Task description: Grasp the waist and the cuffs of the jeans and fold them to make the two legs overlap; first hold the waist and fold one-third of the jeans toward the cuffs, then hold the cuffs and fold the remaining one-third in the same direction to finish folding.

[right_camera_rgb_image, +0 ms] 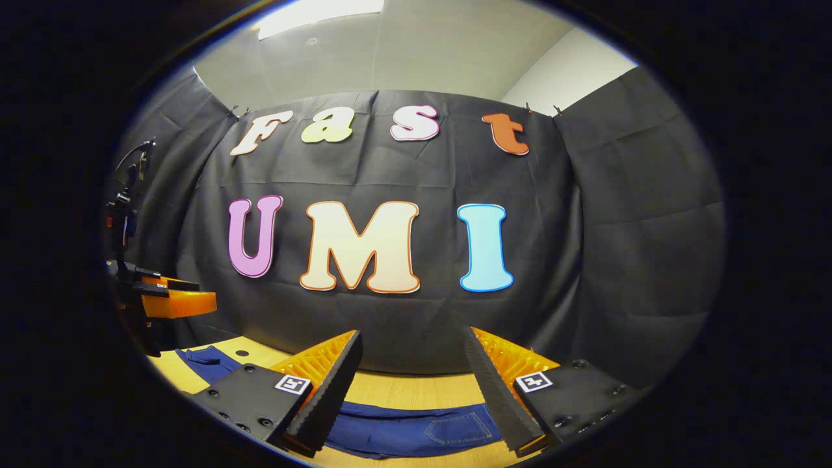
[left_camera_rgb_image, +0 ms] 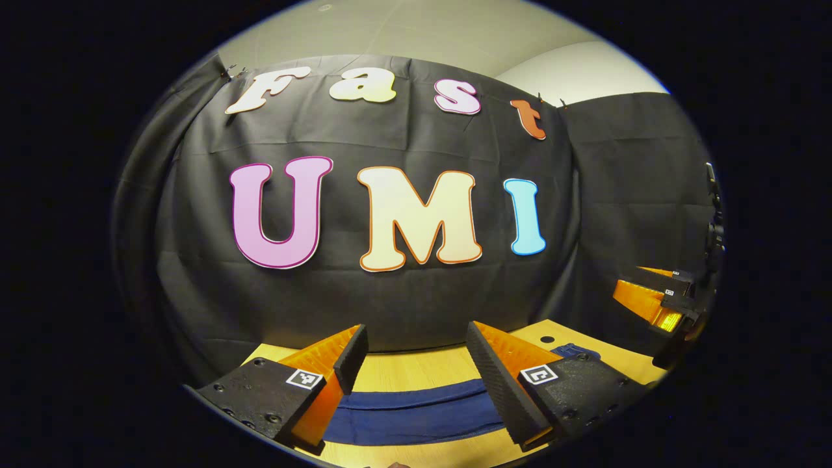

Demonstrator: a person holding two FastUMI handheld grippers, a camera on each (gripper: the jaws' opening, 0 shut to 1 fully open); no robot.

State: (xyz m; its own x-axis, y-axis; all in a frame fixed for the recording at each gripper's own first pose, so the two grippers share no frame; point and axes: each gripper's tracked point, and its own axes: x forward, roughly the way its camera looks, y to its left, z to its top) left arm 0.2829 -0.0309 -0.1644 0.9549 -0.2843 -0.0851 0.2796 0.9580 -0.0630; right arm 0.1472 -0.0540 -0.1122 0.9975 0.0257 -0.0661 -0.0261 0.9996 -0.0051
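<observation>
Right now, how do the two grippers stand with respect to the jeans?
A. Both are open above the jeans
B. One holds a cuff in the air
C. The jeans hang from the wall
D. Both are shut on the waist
A: the left gripper and the right gripper both have their jaws apart, and the jeans lie flat on the table beneath them.

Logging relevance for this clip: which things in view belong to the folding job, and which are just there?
For the job:
- jeans, lying flat on the table
- left claw, open, above them
- right claw, open, above them

Just there:
- wooden table
- hole in the tabletop
</observation>
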